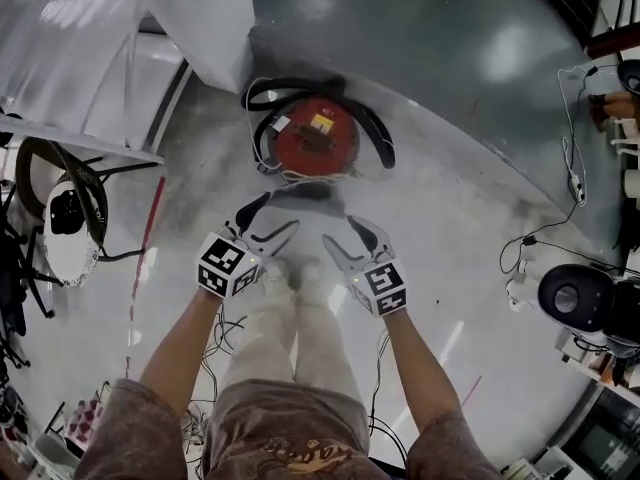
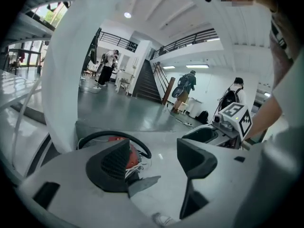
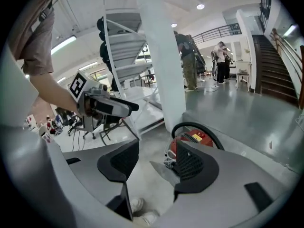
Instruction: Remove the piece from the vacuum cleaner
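Left gripper [image 1: 272, 218], right gripper [image 1: 342, 233] held at frame centre, jaws apart, nothing gripped. Red vacuum cleaner [image 1: 316, 136] seen just above, untouched.

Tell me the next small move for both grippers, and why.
Probably bring both grippers forward and down toward the red vacuum cleaner. The left gripper and the right gripper both have their fingers apart with nothing between them. They are held short of the machine, which sits ahead on the floor with its black hose curled around it. No piece has been gripped yet.
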`<state>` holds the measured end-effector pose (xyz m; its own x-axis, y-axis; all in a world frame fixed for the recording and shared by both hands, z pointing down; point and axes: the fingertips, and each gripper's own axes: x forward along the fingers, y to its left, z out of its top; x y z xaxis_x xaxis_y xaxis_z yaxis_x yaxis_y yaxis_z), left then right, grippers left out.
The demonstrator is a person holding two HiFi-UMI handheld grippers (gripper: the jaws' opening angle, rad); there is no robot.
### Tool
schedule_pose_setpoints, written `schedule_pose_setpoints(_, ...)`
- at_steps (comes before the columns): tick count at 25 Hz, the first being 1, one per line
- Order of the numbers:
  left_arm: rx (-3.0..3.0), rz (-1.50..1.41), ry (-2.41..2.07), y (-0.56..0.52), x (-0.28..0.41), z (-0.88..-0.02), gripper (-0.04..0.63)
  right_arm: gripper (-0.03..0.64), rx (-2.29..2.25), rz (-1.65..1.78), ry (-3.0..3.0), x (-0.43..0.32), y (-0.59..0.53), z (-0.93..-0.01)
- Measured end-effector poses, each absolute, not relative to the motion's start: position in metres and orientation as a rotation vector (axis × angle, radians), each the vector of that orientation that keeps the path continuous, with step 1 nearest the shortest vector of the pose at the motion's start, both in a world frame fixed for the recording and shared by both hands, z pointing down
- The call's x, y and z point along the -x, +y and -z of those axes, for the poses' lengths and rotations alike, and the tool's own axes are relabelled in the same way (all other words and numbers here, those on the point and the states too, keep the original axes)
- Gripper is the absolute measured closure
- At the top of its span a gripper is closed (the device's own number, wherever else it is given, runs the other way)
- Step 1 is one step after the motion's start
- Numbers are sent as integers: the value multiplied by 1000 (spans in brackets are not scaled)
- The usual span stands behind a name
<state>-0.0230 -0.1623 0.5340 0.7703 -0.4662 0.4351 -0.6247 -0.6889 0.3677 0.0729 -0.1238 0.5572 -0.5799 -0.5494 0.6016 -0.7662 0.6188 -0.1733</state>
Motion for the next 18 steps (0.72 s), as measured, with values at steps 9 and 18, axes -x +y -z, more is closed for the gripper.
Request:
schedule_pose_setpoints(9,-2452,-603,-719,-173,-3,-692,301,399,-886,-520,-2212,-84,-139,-715)
schedule_pose_setpoints(18,-2410,-751,-644,-173,-15,-811,301,391,-771,-501,-2132,-90,-152,-827)
